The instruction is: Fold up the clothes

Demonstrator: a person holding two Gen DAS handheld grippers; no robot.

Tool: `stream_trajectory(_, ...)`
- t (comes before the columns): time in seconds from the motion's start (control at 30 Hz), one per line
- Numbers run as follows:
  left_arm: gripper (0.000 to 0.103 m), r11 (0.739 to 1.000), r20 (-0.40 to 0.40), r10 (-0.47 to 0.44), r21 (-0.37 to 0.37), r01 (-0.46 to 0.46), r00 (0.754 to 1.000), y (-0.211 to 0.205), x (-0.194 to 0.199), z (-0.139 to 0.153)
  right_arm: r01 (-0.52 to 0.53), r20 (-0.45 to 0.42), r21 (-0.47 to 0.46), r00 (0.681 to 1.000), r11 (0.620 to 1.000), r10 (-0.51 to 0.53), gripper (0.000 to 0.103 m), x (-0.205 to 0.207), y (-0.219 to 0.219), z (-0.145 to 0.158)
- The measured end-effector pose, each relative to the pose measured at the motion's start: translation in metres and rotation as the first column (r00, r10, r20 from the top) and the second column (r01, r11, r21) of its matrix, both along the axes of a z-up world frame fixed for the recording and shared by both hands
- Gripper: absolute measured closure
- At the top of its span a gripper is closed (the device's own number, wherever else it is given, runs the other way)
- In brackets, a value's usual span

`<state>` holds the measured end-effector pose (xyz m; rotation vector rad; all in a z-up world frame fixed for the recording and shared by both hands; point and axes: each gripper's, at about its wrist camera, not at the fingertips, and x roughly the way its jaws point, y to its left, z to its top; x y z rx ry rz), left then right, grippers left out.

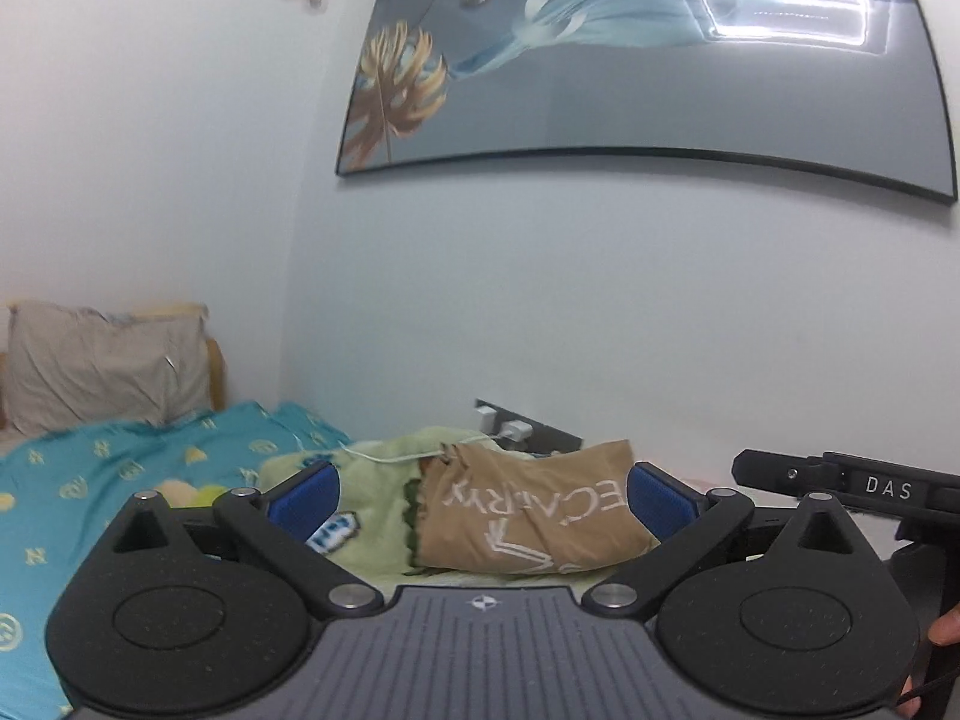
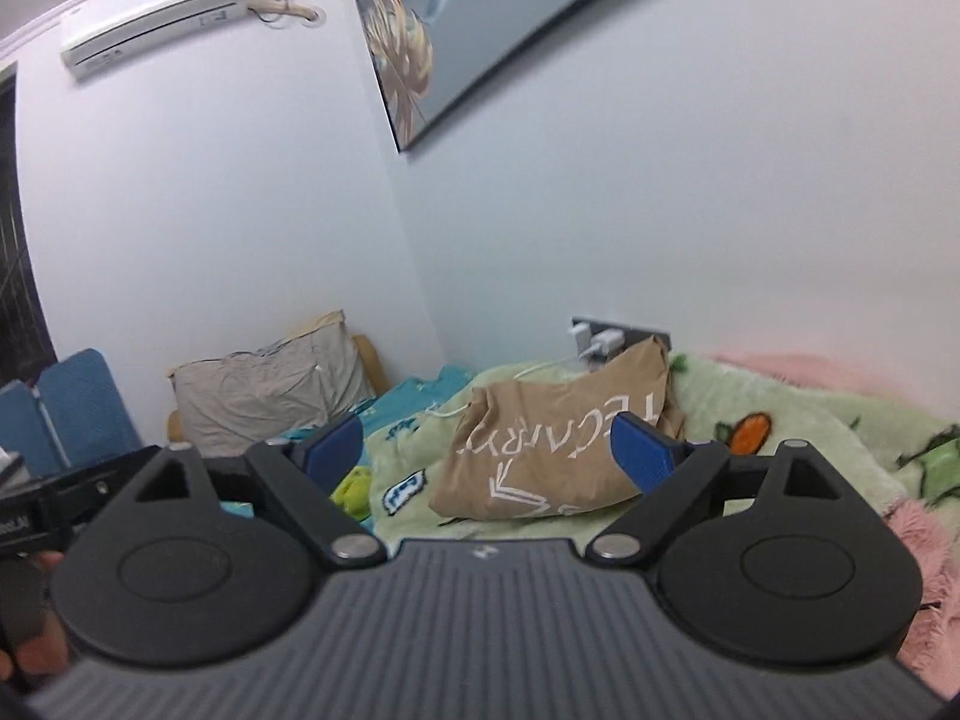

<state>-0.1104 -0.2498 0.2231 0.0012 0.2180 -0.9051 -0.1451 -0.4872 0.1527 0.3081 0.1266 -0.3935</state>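
A tan garment (image 1: 528, 516) with white lettering lies folded on the light green blanket (image 1: 378, 504) on the bed. In the right wrist view the same tan garment (image 2: 552, 456) rests ahead of the fingers, near the wall. My left gripper (image 1: 483, 495) is open, held above the bed and short of the garment, with nothing between its blue pads. My right gripper (image 2: 489, 450) is open too, its blue pads apart and empty. The other tool's black body (image 1: 852, 489) shows at the right edge of the left wrist view.
A grey pillow (image 1: 102, 366) leans at the head of the bed, beside a teal sheet (image 1: 120, 480). Plugs and a white cable sit in a wall socket (image 2: 600, 342) behind the garment. A pink fluffy blanket (image 2: 840, 378) lies to the right. A large picture (image 1: 630, 54) hangs above.
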Motion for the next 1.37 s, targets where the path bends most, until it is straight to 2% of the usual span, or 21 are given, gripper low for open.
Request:
stream_trajectory(0.2,0.0,0.999,0.049,0.033,0.001,-0.033,0.998,0.013,-0.015,-0.018,0.012,0.007,-0.092,1.0,0.996,-0.012,0.012,-0.005,0.028,-0.018)
stream_trajectory(0.57,0.0,0.998,0.06,0.057,0.009,-0.057,0.997,0.018,-0.014,-0.053,0.04,0.018,-0.2,0.999,0.979,-0.037,0.012,0.001,0.049,-0.034)
stream_trajectory(0.77,0.0,0.998,0.033,0.056,0.022,-0.056,0.998,0.013,-0.001,-0.071,0.059,-0.002,-0.207,0.998,0.976,-0.061,0.012,0.014,0.045,-0.042)
stream_trajectory(0.93,0.0,0.997,0.042,0.068,0.045,-0.07,0.997,0.009,0.005,-0.078,0.063,-0.02,-0.204,0.997,0.977,-0.068,0.012,0.023,0.042,-0.048)
stream_trajectory(1.37,0.0,0.997,0.041,0.067,0.039,-0.068,0.997,0.014,0.005,-0.072,0.068,-0.023,-0.208,0.997,0.976,-0.074,0.012,0.021,0.047,-0.047)
